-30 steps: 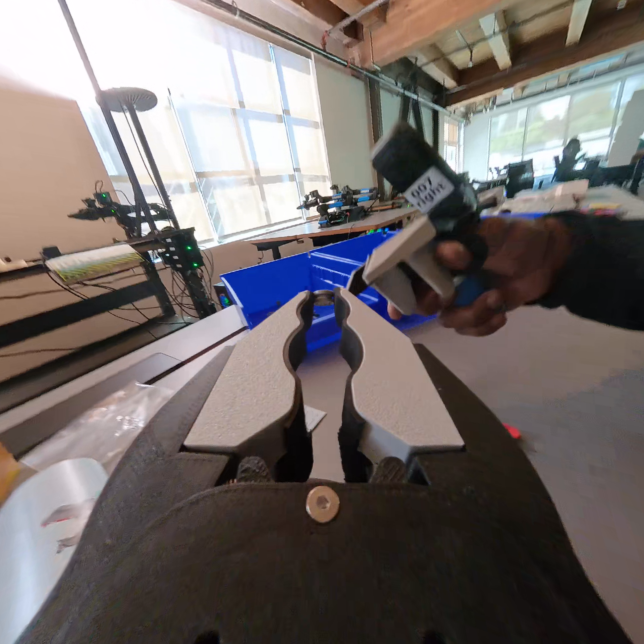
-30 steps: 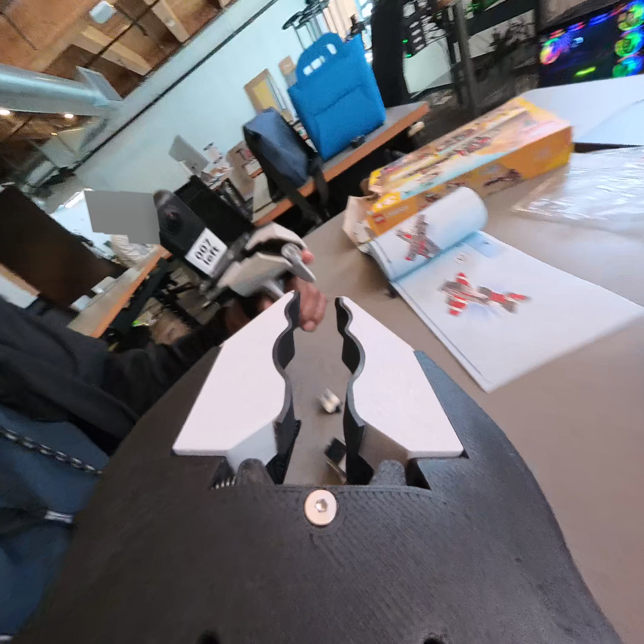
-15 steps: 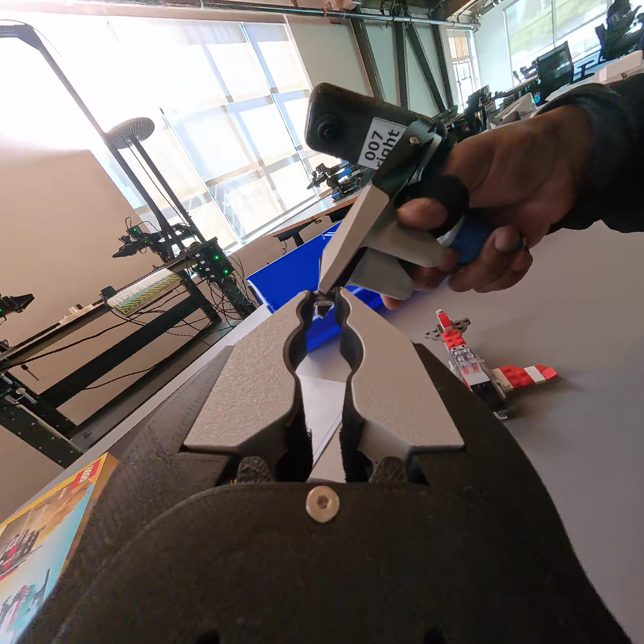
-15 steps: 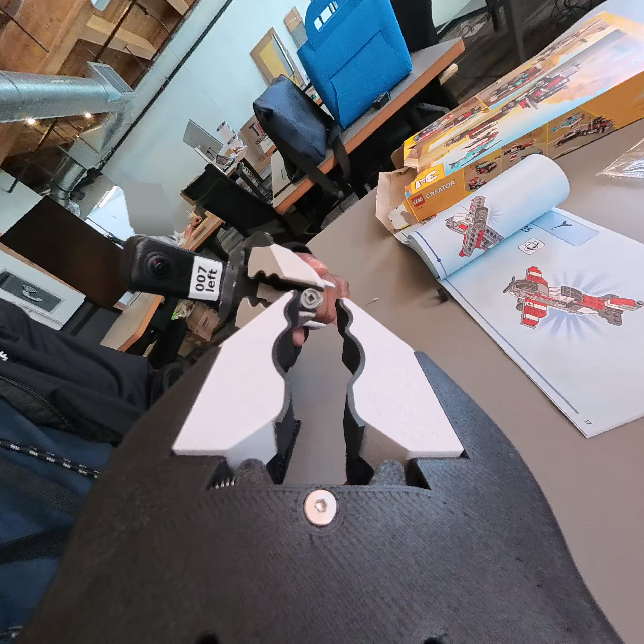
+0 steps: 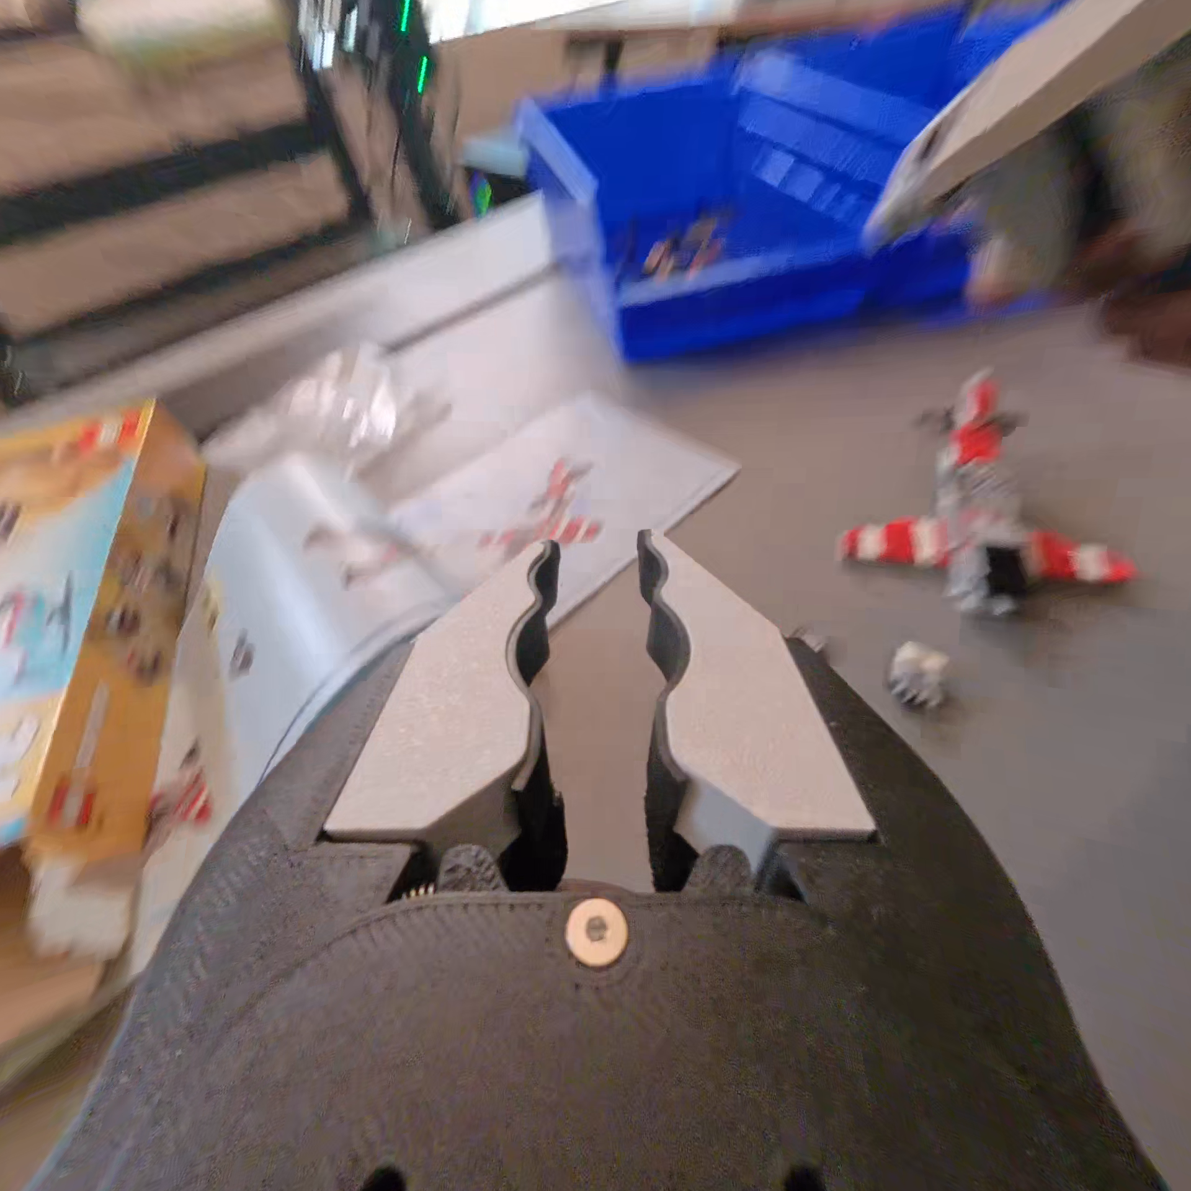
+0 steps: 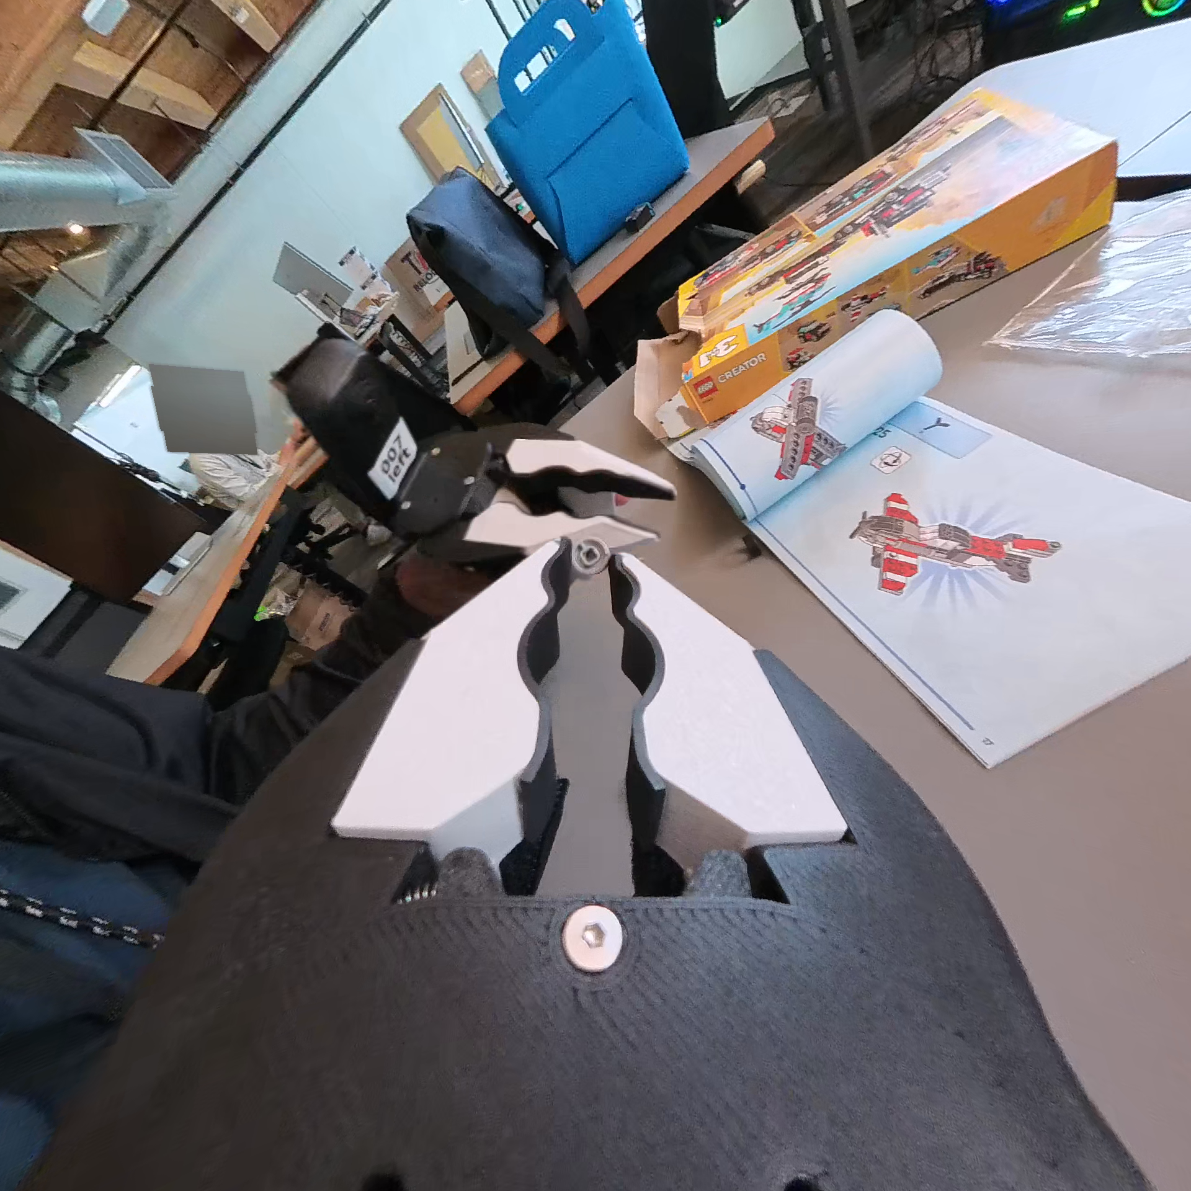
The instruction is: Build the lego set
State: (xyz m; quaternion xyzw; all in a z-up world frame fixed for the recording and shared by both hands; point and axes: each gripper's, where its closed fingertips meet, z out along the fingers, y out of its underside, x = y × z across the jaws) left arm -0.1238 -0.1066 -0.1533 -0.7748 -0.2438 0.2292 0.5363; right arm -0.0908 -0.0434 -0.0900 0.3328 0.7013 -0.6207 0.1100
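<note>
My right gripper point(image 6: 588, 564) is shut on a small round grey lego piece point(image 6: 588, 554), pinched at the fingertips above the table. My left gripper point(image 5: 597, 541) is open and empty, its view blurred by motion. It also shows in the right wrist view point(image 6: 664, 513), just behind the held piece, jaws apart. A partly built red, white and grey lego plane point(image 5: 979, 548) lies on the table to the right of the left gripper. A small grey-white piece point(image 5: 915, 673) lies near it.
The open instruction booklet point(image 6: 967, 580) and the yellow lego box point(image 6: 902, 225) lie on the grey table. A blue bin point(image 5: 709, 213) with loose parts stands at the back. A clear plastic bag point(image 5: 348, 406) lies behind the booklet. A person's dark sleeve point(image 6: 129, 741) is at the left. The gap from one gripper's tips to the other's is roughly 11 cm.
The small grey piece has passed from my left gripper to my right. The left gripper has opened and swung down towards the table. The right gripper has shut on the piece.
</note>
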